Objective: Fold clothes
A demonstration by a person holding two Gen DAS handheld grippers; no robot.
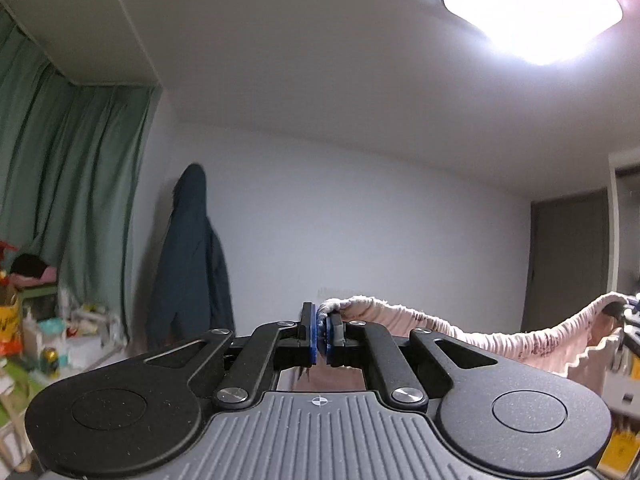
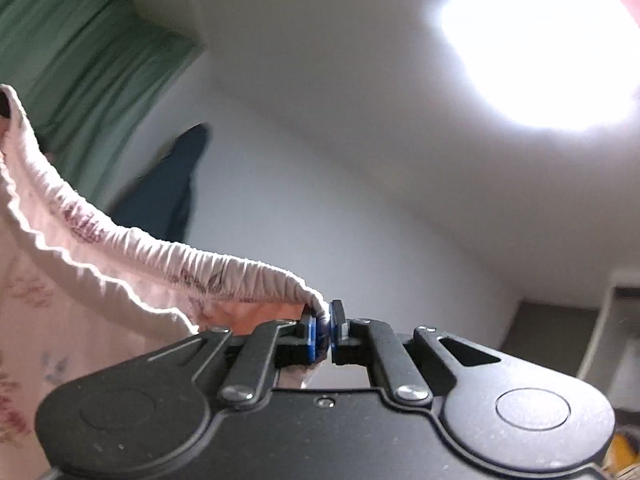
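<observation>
Your left gripper [image 1: 321,334] points up toward the ceiling light [image 1: 534,6], its fingers pinching one end of the pink garment's [image 1: 480,340] elastic waistband. Your right gripper [image 2: 323,334], tilted upward too, pinches the other end, the waistband sagging between them.

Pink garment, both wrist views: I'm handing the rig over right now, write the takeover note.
Left hand-held gripper: shut on one end of the pink garment at its elastic waistband.
Right hand-held gripper: shut on the other end of the waistband.
Garment is held up in the air, waistband sagging between the two, body hanging below.
Done: picked up and spread by the waistband.
Left: lay it down, fold it. No folding surface is in view.
</observation>
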